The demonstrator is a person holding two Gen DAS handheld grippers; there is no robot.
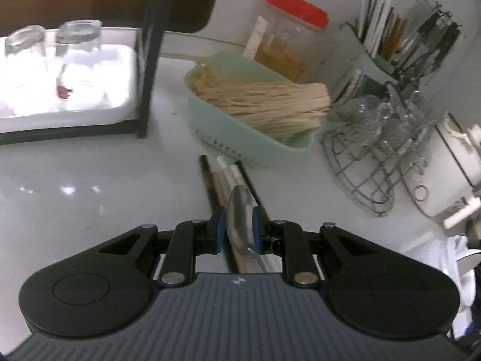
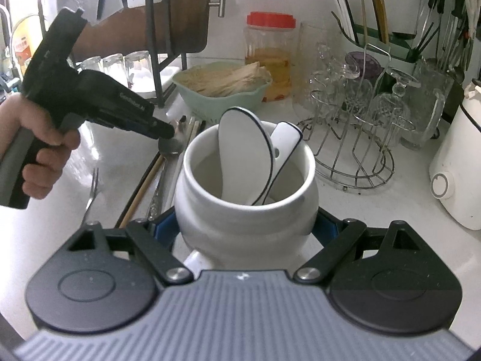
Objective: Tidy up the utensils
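Observation:
A metal spoon lies on the white counter across several chopsticks. My left gripper has its blue pads against both edges of the spoon's bowl. From the right wrist a hand holds that left gripper, tip down on the spoon. The spoon's handle runs back beside the chopsticks and a fork. My right gripper is shut around a white ceramic jar. Two white ceramic spoons with blue rims stand in the jar.
A green basket of dry noodles sits just beyond the chopsticks. Behind it stands a red-lidded jar. On the right are a wire rack of glasses, a utensil holder and a white appliance. A dish rack with upturned glasses stands left.

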